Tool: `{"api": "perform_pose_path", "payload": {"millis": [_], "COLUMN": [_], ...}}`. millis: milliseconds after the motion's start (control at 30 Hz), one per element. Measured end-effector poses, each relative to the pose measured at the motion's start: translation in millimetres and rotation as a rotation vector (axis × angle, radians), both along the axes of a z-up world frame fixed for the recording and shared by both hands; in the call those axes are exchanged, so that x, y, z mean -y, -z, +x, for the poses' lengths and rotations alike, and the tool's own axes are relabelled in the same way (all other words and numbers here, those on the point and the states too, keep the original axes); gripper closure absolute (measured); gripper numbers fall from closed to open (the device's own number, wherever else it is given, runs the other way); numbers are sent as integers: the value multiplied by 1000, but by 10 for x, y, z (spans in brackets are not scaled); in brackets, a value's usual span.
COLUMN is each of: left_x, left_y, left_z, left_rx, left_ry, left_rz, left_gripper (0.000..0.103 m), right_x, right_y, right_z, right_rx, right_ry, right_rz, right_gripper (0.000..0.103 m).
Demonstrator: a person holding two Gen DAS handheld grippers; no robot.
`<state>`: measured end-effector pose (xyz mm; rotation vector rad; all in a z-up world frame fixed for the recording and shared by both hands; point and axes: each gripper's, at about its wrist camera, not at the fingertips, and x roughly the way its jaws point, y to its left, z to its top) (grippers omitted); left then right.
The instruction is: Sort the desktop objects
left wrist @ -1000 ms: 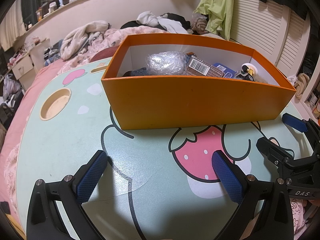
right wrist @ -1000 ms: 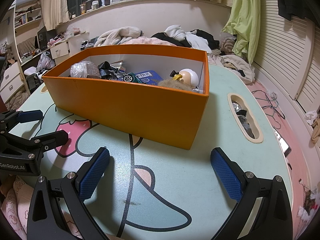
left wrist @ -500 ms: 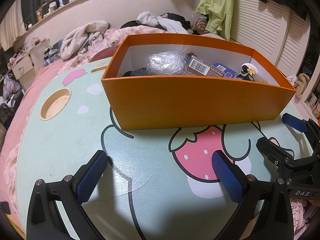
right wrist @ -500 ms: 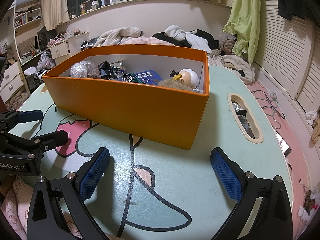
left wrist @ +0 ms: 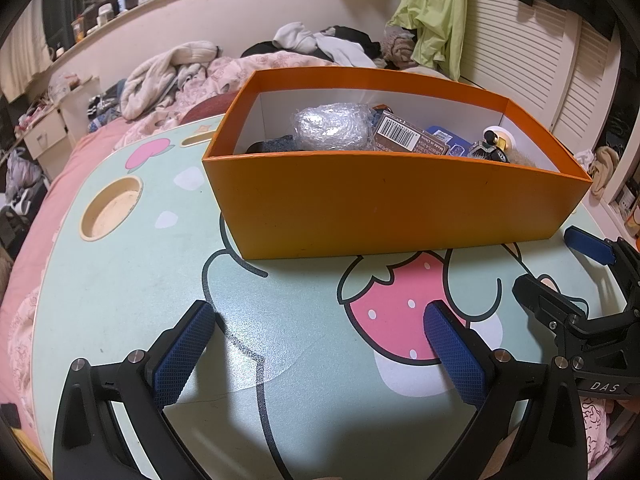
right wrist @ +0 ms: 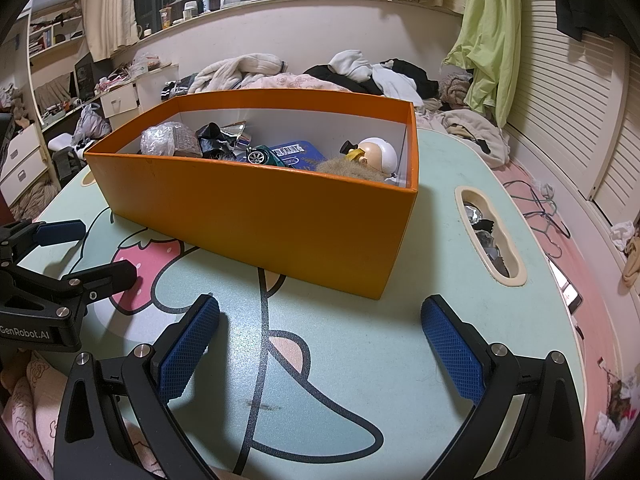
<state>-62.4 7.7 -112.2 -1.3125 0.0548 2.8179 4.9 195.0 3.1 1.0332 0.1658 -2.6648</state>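
Both claws hovered low over the tabletop [left wrist: 120, 288], short of the box [left wrist: 384, 208], each with its blue pads spread wide and nothing between them: the left claw [left wrist: 316, 344] faced the box's long wall, the right claw [right wrist: 320, 336] its near corner.

The task's things all lay inside the one orange box, which stood on the tabletop's strawberry print. Counted as far as they showed: one bubble-wrapped bundle [left wrist: 332, 128], one brown carton [left wrist: 408, 138] with a barcode, one blue tin [right wrist: 296, 152], one toy car [right wrist: 262, 156], one round-headed figure [right wrist: 374, 154], one tuft of brown fur [right wrist: 348, 168]. A dark crumpled thing lay among them (too tangled to name).

The bundle would likely be light and squashy, and slick on its film, so a grip across its middle seemed best. The carton looked stiff and would take the pads on its flat faces. The car was small and hard; its sides would suit. The figure's smooth head could slip.
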Motion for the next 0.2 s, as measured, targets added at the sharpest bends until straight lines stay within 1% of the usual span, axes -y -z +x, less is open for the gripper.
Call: {"api": "perform_pose_path", "payload": {"millis": [200], "left_x": [2], "left_y": [1], "left_z": [3], "left_rx": [0], "left_ry": [0], "left_rz": [0], "left_gripper": [0], "right_x": [1], "right_y": [1], "right_z": [1], "right_rx": [0], "right_ry": [0], "right_rz": [0], "right_gripper": [2]}}
